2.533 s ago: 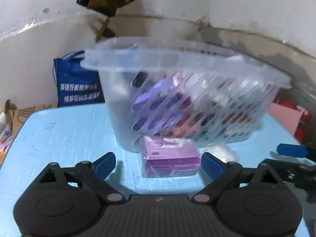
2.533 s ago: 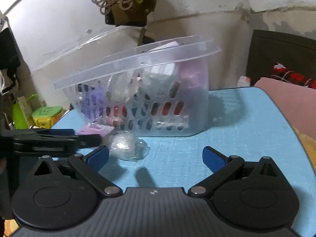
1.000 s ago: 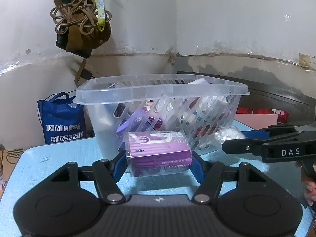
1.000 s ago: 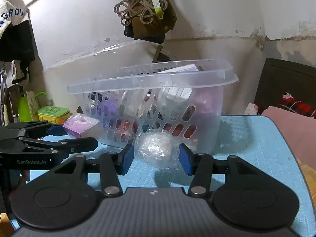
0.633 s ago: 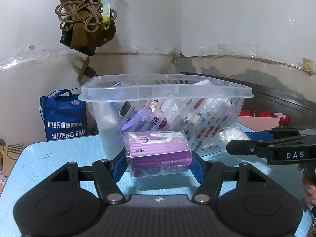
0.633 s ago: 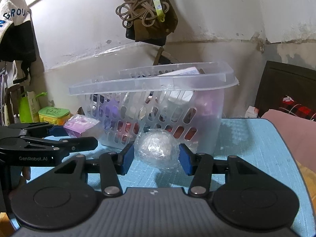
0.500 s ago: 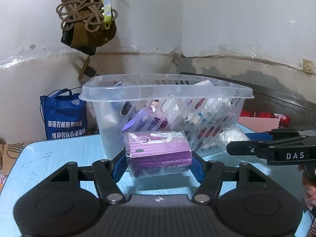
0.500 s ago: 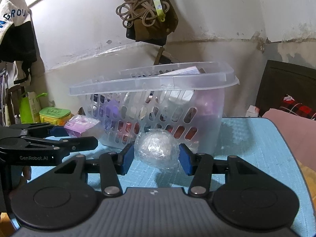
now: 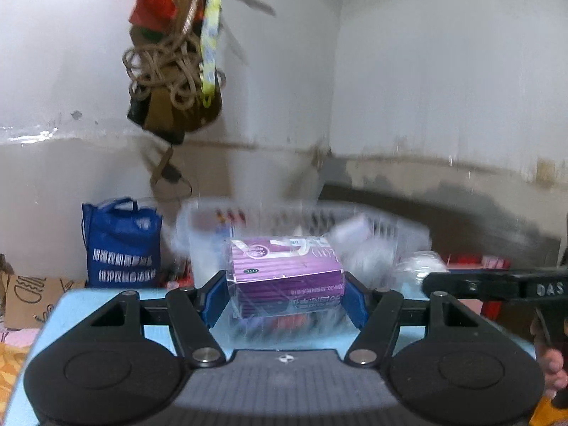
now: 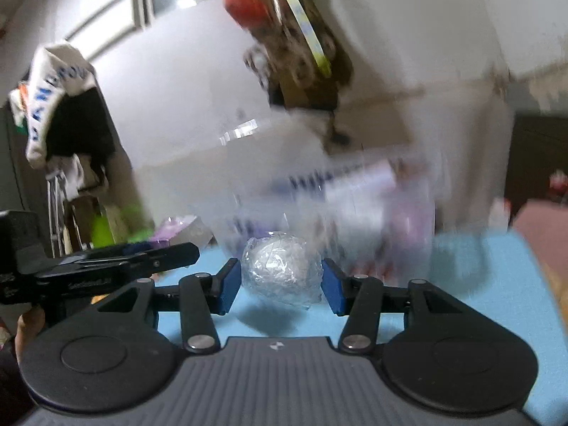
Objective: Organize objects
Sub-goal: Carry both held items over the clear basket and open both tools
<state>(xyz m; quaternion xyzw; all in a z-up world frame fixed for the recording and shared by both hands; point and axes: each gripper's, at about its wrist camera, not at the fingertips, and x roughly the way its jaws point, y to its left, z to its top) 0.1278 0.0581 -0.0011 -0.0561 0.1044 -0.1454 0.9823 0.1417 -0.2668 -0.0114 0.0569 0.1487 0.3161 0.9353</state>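
My left gripper (image 9: 285, 296) is shut on a purple box (image 9: 284, 273) wrapped in clear film and holds it in the air. My right gripper (image 10: 280, 282) is shut on a clear-wrapped white ball (image 10: 280, 271), lifted above the blue table (image 10: 479, 284). The clear plastic basket (image 9: 383, 227), full of small items, stands behind both and looks blurred; it also shows in the right wrist view (image 10: 355, 198). The right gripper also shows at the right edge of the left wrist view, with the ball (image 9: 422, 266) at its tip.
A blue shopping bag (image 9: 120, 241) stands behind the table at the left. A bag with knotted cord (image 9: 174, 81) hangs on the wall above the basket. Clothes (image 10: 60, 106) hang at the far left. A cardboard box (image 9: 28, 298) lies left of the table.
Both grippers have risen with their objects, so the basket sits lower in both views and its open top shows. Both views are now motion-blurred.
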